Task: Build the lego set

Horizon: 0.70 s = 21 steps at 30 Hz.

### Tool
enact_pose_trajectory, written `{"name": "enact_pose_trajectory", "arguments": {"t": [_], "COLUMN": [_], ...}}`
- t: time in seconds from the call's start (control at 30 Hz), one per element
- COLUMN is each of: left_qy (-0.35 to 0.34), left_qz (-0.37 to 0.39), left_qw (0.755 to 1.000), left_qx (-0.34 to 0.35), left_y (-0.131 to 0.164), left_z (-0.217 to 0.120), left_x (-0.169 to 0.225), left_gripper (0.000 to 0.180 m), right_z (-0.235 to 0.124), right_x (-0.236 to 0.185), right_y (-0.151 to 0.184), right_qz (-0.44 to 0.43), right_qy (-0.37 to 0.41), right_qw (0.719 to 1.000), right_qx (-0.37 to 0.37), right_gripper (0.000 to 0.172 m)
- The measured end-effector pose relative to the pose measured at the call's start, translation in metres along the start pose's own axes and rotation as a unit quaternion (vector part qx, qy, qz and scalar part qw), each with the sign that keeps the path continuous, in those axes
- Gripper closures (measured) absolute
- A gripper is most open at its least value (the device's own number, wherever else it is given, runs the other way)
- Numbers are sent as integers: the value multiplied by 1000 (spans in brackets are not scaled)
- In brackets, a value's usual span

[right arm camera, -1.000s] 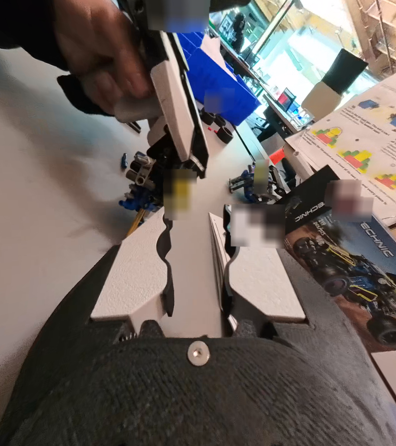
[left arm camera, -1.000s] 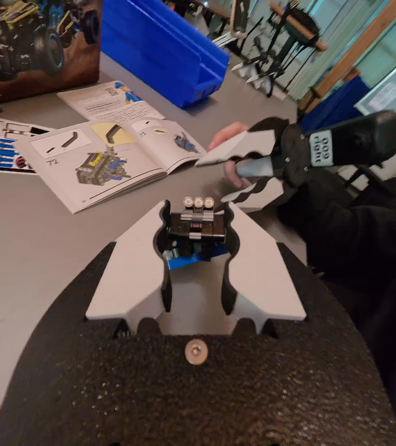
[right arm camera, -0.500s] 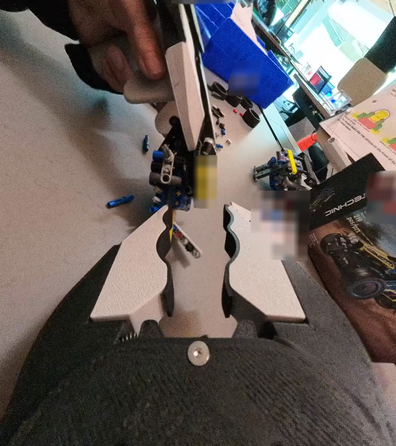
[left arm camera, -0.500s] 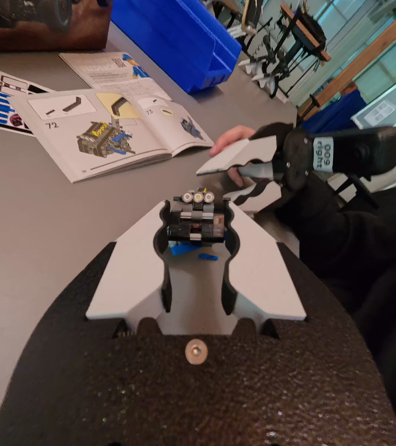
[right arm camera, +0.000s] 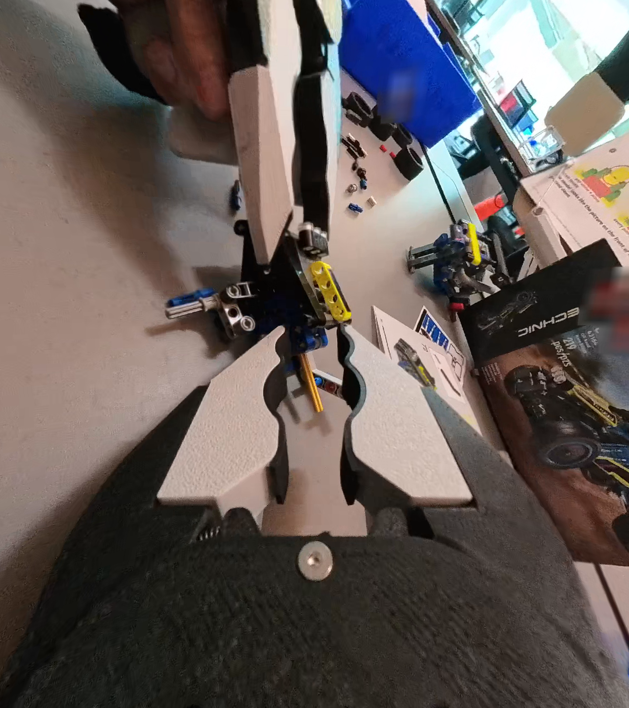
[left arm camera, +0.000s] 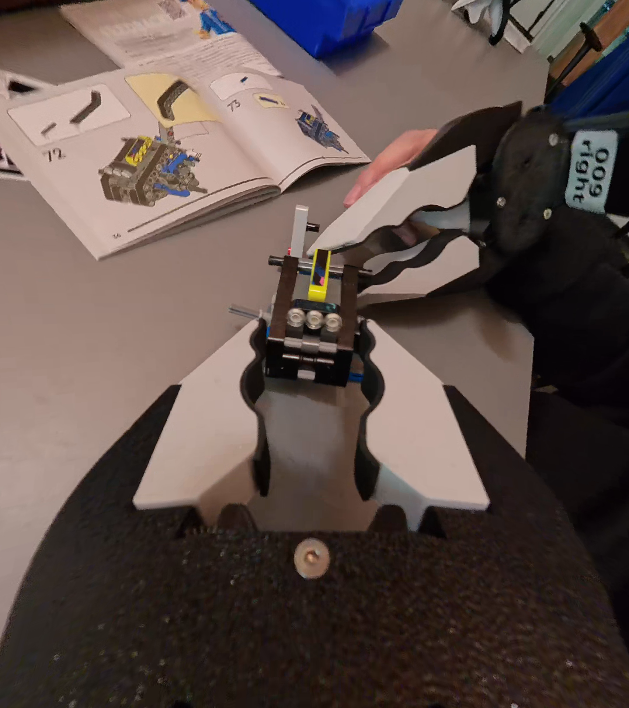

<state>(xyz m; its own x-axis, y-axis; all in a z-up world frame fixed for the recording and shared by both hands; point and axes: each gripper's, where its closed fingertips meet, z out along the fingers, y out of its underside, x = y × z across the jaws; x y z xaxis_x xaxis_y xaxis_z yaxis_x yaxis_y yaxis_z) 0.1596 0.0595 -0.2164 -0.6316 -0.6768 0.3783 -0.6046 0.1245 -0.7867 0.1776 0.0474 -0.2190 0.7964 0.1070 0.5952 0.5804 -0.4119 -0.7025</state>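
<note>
My left gripper (left arm camera: pixel 311 332) is shut on a black toy-brick assembly (left arm camera: pixel 311 358) with three clear round studs, and both pads press its sides. The assembly bears a yellow beam (left arm camera: pixel 318 276) on top. In the right wrist view the left gripper (right arm camera: pixel 294 237) holds the assembly (right arm camera: pixel 267 291) from above, just over the grey table (right arm camera: pixel 56 268). My right gripper (right arm camera: pixel 311 331) straddles the assembly's blue lower end (right arm camera: pixel 307 339). A yellow axle (right arm camera: pixel 311 383) sticks out between its fingers. A slit shows between the blue end and one pad. In the left wrist view the right gripper (left arm camera: pixel 338 274) has one fingertip by the yellow beam.
An open instruction booklet (left arm camera: pixel 175 153) and a blue bin (left arm camera: pixel 324 23) lie beyond the assembly. A toy set's box (right arm camera: pixel 592 440), a second small assembly (right arm camera: pixel 458 260), black tyres and small loose parts (right arm camera: pixel 401 153) are on the table. A person's hand (left arm camera: pixel 389 164) holds the right gripper. Left and right tips are no more than a few centimetres apart.
The left gripper has tilted the assembly and brought it to the right gripper. The right gripper's jaws have narrowed around its far end. The left grasp has held throughout.
</note>
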Motion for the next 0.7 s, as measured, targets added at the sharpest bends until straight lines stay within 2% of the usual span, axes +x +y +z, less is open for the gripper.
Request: {"name": "enact_pose_trajectory", "arguments": {"t": [0.07, 0.13, 0.2, 0.23, 0.3, 0.37, 0.4, 0.5, 0.6, 0.63, 0.7], "left_qy": [-15, -55, -110, -139, -179, -192, -202, -205, -244, -254, -260], "left_qz": [73, 179, 288, 340, 426, 453, 453, 480, 490, 492, 488], "left_qw": [997, 982, 951, 930, 886, 868, 865, 851, 835, 832, 832], "left_qx": [19, 29, 10, -2, -33, -71, -73, -58, -57, -45, -33], "left_y": [-4, -5, 1, 3, 9, 19, 19, 13, 7, 3, 1], "left_z": [-7, -16, -21, -22, -20, -13, -10, 1, 3, 3, 3], "left_x": [3, 2, -3, -7, -14, -21, -23, -18, -26, -26, -27], "left_gripper": [131, 127, 127, 127, 126, 127, 136, 149, 149, 158, 159], "right_z": [-2, -3, -5, -6, -6, -6, -7, -7, -7, -7, -7], "right_x": [1, 4, 4, 2, 4, 6, 5, 5, 6, 7, 10], "right_y": [1, 4, 5, 5, 7, 12, 12, 12, 13, 14, 16], "right_qz": [15, 25, 32, 34, 38, 31, 29, 27, 25, 23, 23], "right_qy": [-3, -1, -8, -15, -15, -6, -8, -9, -2, 1, 11], "right_qw": [1000, 1000, 999, 999, 999, 999, 999, 1000, 1000, 1000, 999], "right_qx": [2, -1, 0, 0, -3, -13, -12, -13, -16, -17, -25], "right_gripper": [151, 151, 155, 161, 162, 162, 162, 162, 162, 163, 163]}}
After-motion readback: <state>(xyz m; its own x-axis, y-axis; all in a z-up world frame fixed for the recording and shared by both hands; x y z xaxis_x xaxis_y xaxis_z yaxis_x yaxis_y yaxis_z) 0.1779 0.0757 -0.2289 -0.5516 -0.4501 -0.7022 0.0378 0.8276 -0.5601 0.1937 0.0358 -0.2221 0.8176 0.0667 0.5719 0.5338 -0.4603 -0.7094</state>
